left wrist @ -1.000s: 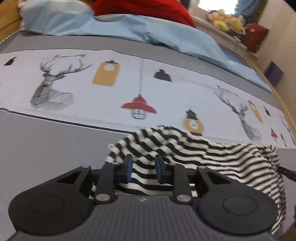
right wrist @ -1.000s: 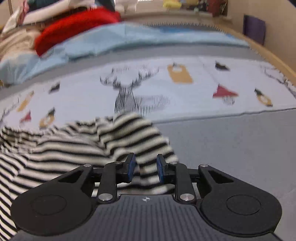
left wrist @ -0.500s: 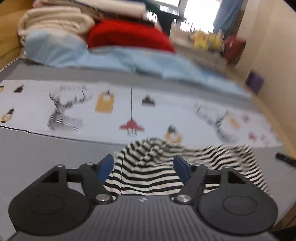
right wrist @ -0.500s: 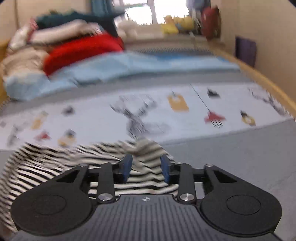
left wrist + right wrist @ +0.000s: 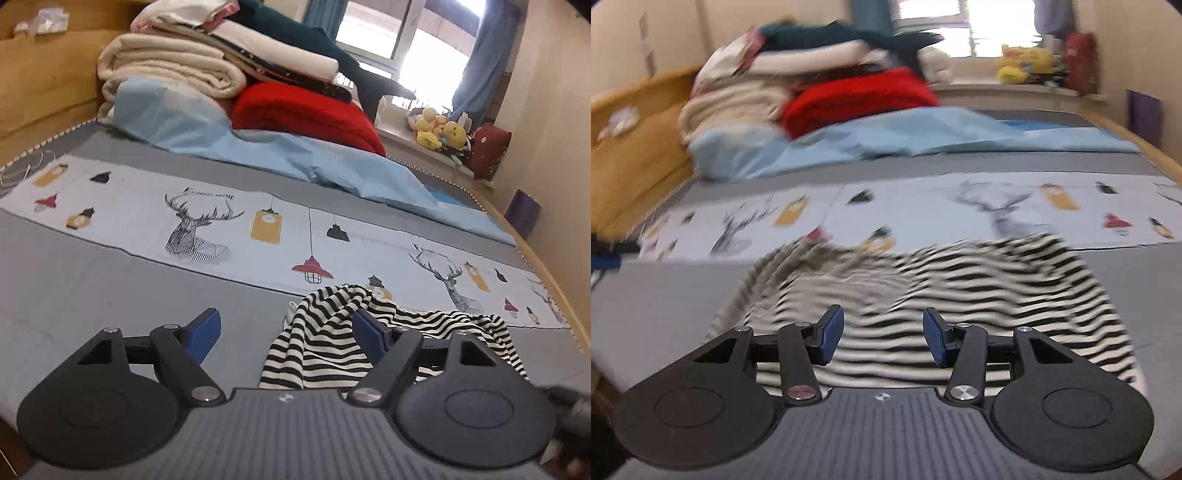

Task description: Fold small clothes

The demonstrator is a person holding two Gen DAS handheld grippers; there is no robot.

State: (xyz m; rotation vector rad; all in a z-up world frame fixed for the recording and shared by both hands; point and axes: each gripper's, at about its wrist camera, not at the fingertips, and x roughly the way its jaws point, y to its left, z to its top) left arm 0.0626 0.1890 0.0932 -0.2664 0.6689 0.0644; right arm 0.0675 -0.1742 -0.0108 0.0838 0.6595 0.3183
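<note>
A small black-and-white striped garment (image 5: 332, 332) lies rumpled on the grey bed sheet near the front edge. In the left wrist view my left gripper (image 5: 286, 332) hovers above its left end, blue pads wide apart and nothing pinched between them. The same striped garment (image 5: 960, 280), blurred by motion, spreads out below and beyond my right gripper (image 5: 882, 334). The right jaws are opening, and their pads stand apart above the cloth without pressing on it.
A printed strip with deer and lamps (image 5: 258, 229) crosses the bed behind the garment. Further back lie a light blue sheet (image 5: 295, 155), a red blanket (image 5: 306, 114) and stacked folded bedding (image 5: 192, 70). A wooden bed frame (image 5: 40, 81) runs along the left; soft toys (image 5: 439, 129) sit on the sill.
Both grippers let go of the striped garment and opened. Both pulled back and rose, so more of the bed and the room shows; the garment now lies loose on the sheet.
</note>
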